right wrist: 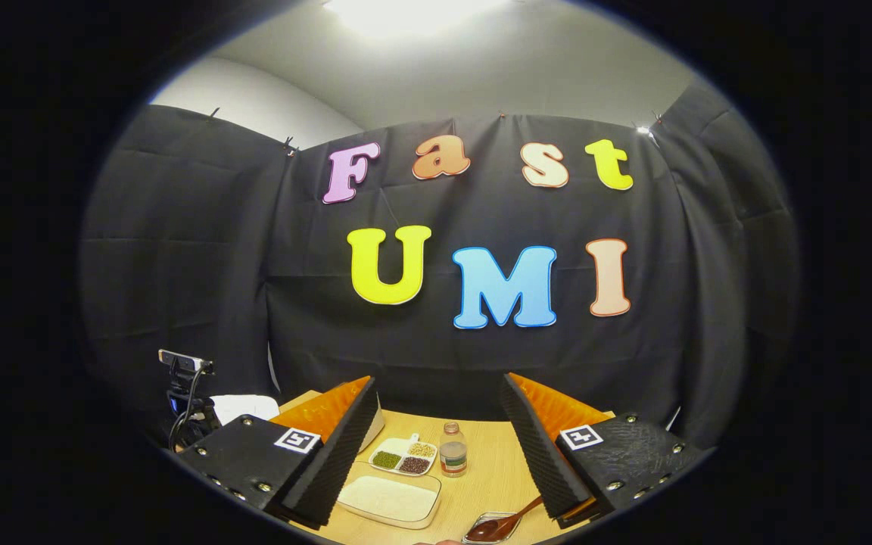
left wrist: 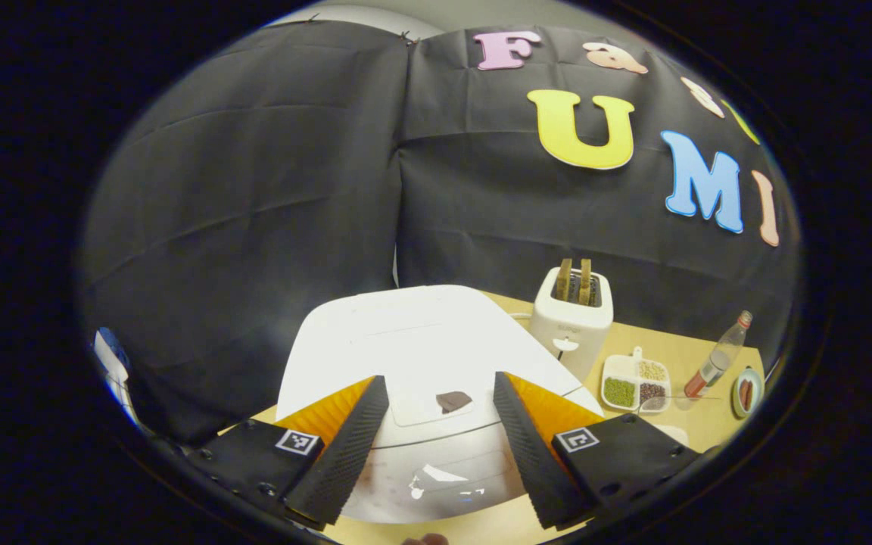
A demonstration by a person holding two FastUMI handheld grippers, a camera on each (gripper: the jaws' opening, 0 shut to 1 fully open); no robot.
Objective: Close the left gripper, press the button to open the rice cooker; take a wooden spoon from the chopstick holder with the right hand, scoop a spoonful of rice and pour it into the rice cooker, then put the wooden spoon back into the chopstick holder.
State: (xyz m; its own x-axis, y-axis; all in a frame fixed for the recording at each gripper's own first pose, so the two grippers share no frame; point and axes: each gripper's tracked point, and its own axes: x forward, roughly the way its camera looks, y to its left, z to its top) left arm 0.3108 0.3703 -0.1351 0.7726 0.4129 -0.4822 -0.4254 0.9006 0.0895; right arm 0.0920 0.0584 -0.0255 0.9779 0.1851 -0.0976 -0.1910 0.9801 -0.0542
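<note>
In the left gripper view the white rice cooker (left wrist: 421, 341) stands right in front, its lid down. A small dark button (left wrist: 453, 401) sits at the lid's front edge. My left gripper (left wrist: 440, 384) is open just above the cooker, one finger on each side of the button and clear of it. In the right gripper view my right gripper (right wrist: 440, 386) is open and holds nothing. Below it a wooden spoon (right wrist: 512, 521) lies slanted, its bowl in a small holder (right wrist: 481, 536) at the near edge. A white tray of rice (right wrist: 390, 499) lies to its left.
A white toaster (left wrist: 572, 322) with two slices stands right of the cooker. Beyond it are a divided dish of beans (left wrist: 636, 382), a bottle (left wrist: 720, 356) and a small plate (left wrist: 746, 390). A small jar (right wrist: 453, 449) stands behind the rice tray. A camera on a stand (right wrist: 182, 363) is far left.
</note>
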